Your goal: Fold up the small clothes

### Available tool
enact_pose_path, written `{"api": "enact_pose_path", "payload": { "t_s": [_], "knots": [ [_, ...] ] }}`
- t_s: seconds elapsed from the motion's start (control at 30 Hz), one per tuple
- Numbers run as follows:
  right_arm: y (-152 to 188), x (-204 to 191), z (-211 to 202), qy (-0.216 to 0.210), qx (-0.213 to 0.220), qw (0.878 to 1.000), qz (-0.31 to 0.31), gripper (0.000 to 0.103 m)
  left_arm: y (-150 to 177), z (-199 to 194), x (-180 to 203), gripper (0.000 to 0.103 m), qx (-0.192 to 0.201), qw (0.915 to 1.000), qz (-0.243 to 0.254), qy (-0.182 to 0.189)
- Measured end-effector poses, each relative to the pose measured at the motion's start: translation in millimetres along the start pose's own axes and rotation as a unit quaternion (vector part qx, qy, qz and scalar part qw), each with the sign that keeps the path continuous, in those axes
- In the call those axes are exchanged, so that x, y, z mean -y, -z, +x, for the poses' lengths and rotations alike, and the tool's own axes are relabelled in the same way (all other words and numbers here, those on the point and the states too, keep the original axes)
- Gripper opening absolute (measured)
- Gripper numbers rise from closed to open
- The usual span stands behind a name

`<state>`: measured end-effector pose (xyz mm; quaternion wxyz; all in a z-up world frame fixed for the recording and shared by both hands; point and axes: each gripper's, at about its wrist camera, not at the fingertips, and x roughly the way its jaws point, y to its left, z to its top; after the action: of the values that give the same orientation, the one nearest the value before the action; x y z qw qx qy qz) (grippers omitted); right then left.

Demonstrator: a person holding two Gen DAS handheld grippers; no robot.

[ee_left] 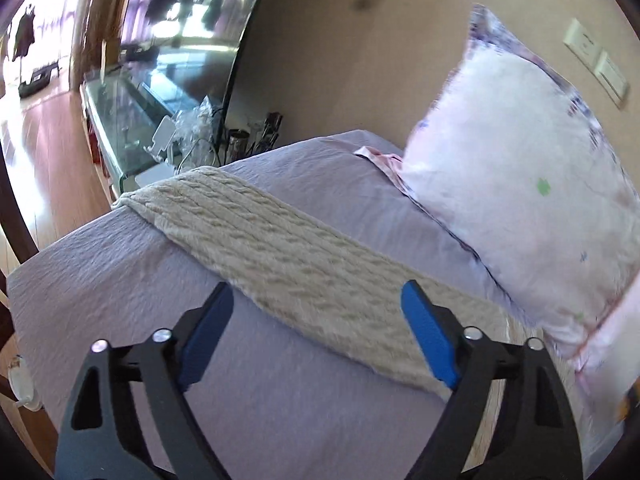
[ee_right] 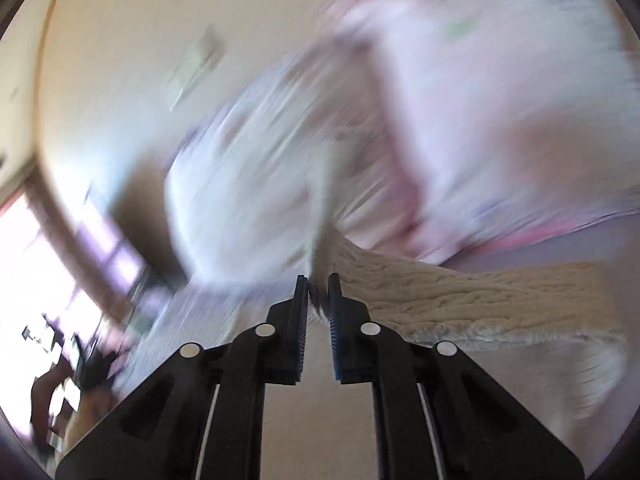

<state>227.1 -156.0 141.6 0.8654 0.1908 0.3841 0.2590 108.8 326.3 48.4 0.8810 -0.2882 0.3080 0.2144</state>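
Note:
A cream cable-knit garment [ee_left: 280,256] lies as a long band across the lilac bed sheet [ee_left: 120,280], from the far left edge towards the near right. My left gripper [ee_left: 318,300] is open and empty, its blue pads hovering over the band's near part. In the blurred right wrist view my right gripper [ee_right: 319,280] is shut on an edge of the knit garment [ee_right: 460,292], which is lifted and drapes away to the right.
A white floral pillow [ee_left: 520,184] stands against the beige wall on the right of the bed. A glass-topped side table [ee_left: 132,120] with clutter is beyond the bed's far left corner. The wooden floor [ee_left: 44,152] lies to the left.

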Motion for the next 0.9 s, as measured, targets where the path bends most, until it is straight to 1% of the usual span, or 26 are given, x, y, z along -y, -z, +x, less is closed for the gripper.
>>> {"api": "enact_pose_path", "payload": {
  "t_s": [0.03, 0.07, 0.1, 0.13, 0.17, 0.2, 0.23, 0.27, 0.33, 0.37, 0.4, 0.43, 0.5, 0.53, 0.57, 0.6, 0.63, 0.67, 0.7, 0.73, 0.77, 0.83, 0.87, 0.9],
  "knots": [
    [5, -7, 5, -0.010, -0.003, 1.000, -0.002, 0.028, -5, 5, -5, 0.077, -0.008, 0.9999, -0.010, 0.006],
    [7, -9, 1, -0.015, 0.007, 1.000, -0.001, 0.042, -10, 14, -11, 0.077, -0.021, 0.9993, -0.027, 0.015],
    [8, -8, -10, -0.012, 0.029, 1.000, -0.001, 0.060, -14, 20, -17, 0.076, -0.032, 0.9984, -0.043, 0.015],
    [12, -4, -23, 0.000, 0.048, 0.999, 0.000, 0.066, -16, 24, -22, 0.075, -0.040, 0.9976, -0.054, 0.014],
    [9, 3, -37, 0.015, 0.068, 0.998, 0.001, 0.072, -19, 29, -30, 0.072, -0.047, 0.9962, -0.071, 0.018],
    [10, 12, -57, 0.037, 0.089, 0.995, 0.006, 0.073, -21, 31, -35, 0.071, -0.044, 0.9954, -0.081, 0.027],
    [11, 23, -72, 0.052, 0.099, 0.994, 0.013, 0.073, -23, 31, -39, 0.068, -0.041, 0.9945, -0.091, 0.031],
    [11, 28, -81, 0.062, 0.105, 0.992, 0.020, 0.073, -26, 33, -45, 0.068, -0.044, 0.9924, -0.108, 0.038],
    [20, 49, -112, 0.096, 0.120, 0.987, 0.044, 0.074, -30, 37, -56, 0.066, -0.048, 0.9860, -0.149, 0.058],
    [23, 70, -124, 0.106, 0.124, 0.985, 0.052, 0.074, -30, 38, -60, 0.062, -0.048, 0.9835, -0.163, 0.062],
    [30, 80, -137, 0.121, 0.131, 0.982, 0.064, 0.074, -31, 40, -63, 0.059, -0.048, 0.9811, -0.176, 0.064],
    [35, 94, -141, 0.131, 0.135, 0.979, 0.075, 0.074, -32, 41, -67, 0.054, -0.045, 0.9786, -0.189, 0.067],
    [48, 109, -155, 0.144, 0.144, 0.975, 0.093, 0.074, -32, 42, -75, 0.034, -0.046, 0.9762, -0.205, 0.053],
    [52, 113, -158, 0.144, 0.147, 0.974, 0.099, 0.074, -29, 40, -79, 0.023, -0.047, 0.9732, -0.221, 0.046],
    [57, 117, -164, 0.140, 0.161, 0.971, 0.106, 0.074, -23, 35, -88, 0.022, -0.045, 0.9663, -0.249, 0.050],
    [61, 119, -168, 0.140, 0.165, 0.970, 0.108, 0.074, -18, 31, -93, 0.022, -0.044, 0.9626, -0.262, 0.054],
    [65, 120, -173, 0.142, 0.168, 0.969, 0.108, 0.074, -16, 27, -94, 0.026, -0.042, 0.9614, -0.266, 0.056],
    [67, 123, -176, 0.144, 0.169, 0.969, 0.106, 0.075, -15, 23, -93, 0.033, -0.041, 0.9644, -0.256, 0.053],
    [67, 121, -175, 0.145, 0.168, 0.969, 0.104, 0.077, -16, 22, -91, 0.036, -0.041, 0.9668, -0.246, 0.054],
    [66, 123, -173, 0.146, 0.166, 0.970, 0.103, 0.077, -18, 21, -88, 0.037, -0.042, 0.9687, -0.239, 0.051],
    [66, 124, -171, 0.146, 0.162, 0.970, 0.105, 0.077, -19, 21, -87, 0.037, -0.045, 0.9682, -0.242, 0.046],
    [69, 125, -170, 0.135, 0.160, 0.972, 0.109, 0.077, -18, 18, -88, 0.038, -0.042, 0.9645, -0.258, 0.036],
    [70, 125, -169, 0.131, 0.161, 0.972, 0.107, 0.077, -17, 10, -87, 0.064, -0.037, 0.9633, -0.266, 0.005],
    [71, 124, -170, 0.131, 0.162, 0.973, 0.103, 0.077, -16, 6, -87, 0.071, -0.032, 0.9632, -0.266, -0.016]
  ]
}}
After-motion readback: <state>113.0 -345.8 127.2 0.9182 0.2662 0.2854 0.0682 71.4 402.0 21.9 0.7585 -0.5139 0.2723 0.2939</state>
